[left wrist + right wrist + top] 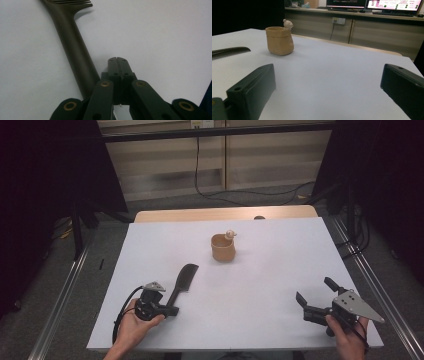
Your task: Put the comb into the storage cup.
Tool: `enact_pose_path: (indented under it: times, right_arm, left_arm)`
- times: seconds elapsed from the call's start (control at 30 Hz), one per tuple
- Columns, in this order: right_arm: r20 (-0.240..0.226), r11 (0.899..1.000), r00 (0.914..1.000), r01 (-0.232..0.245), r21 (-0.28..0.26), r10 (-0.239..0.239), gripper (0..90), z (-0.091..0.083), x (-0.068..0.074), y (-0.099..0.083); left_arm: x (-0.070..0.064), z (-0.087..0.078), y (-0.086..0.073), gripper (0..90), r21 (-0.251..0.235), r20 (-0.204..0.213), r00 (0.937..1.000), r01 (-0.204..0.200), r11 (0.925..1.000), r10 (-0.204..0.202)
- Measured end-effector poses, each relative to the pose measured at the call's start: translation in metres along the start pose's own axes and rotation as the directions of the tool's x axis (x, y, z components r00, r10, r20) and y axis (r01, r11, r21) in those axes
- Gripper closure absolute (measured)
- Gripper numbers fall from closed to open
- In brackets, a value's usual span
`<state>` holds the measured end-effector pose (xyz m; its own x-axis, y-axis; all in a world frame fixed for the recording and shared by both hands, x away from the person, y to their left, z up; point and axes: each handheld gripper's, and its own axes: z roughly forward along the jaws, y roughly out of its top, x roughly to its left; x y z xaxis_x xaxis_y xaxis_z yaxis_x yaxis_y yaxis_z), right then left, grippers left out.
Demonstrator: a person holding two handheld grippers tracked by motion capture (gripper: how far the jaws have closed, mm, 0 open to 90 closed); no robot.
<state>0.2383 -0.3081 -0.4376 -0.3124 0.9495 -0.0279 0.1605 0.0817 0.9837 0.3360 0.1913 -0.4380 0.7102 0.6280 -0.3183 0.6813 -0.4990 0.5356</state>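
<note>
A dark comb (183, 281) lies on the white table sheet (280, 270), left of centre, teeth end away from me. My left gripper (174, 310) rests at the comb's handle end. In the left gripper view its jaws are pressed together with nothing between them (116, 59), and the comb handle (75, 50) runs just beside them on the left. A tan cup (223, 248) with a small pale figure on its rim stands upright at the middle back. My right gripper (313, 289) is near the front right, jaws wide apart and empty (328, 72), pointing toward the cup (280, 41) and the comb's teeth (227, 52).
The sheet covers a wooden table whose far edge (225, 213) shows behind it. Metal rails (60, 295) run along both sides. A black cable (210, 190) hangs at the back wall. Monitors (392, 3) stand on a counter beyond.
</note>
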Motion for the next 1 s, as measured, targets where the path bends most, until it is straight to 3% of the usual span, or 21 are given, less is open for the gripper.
enact_pose_path:
  times: [0.3,0.57,0.77,0.9,1.0]
  right_arm:
    - [-0.002,1.000,1.0000,0.001,0.000,-0.001,0.0,0.000,-0.001,0.000]
    - [-0.001,1.000,1.0000,0.000,0.001,0.000,0.0,0.000,-0.001,0.000]
    - [-0.001,1.000,1.0000,-0.001,-0.001,0.001,0.0,0.000,-0.001,0.000]
    - [-0.001,1.000,1.0000,0.001,-0.001,-0.001,0.0,0.000,-0.001,0.000]
    - [-0.002,1.000,1.0000,0.001,0.000,-0.001,0.0,0.000,0.000,0.000]
  left_arm:
    - [-0.001,0.000,0.000,90.0,-0.009,-0.007,1.0000,0.005,0.9999,-0.005]
    - [-0.004,-0.007,0.000,90.0,-0.078,0.007,0.9998,-0.019,0.9968,0.019]
    - [-0.008,-0.016,0.001,90.0,-0.165,0.009,0.9993,-0.035,0.9857,0.037]
    - [-0.008,-0.023,0.002,83.0,-0.231,-0.024,0.9992,-0.037,0.9723,0.032]
    - [-0.009,-0.027,0.002,80.4,-0.264,-0.032,0.9981,-0.060,0.9627,0.053]
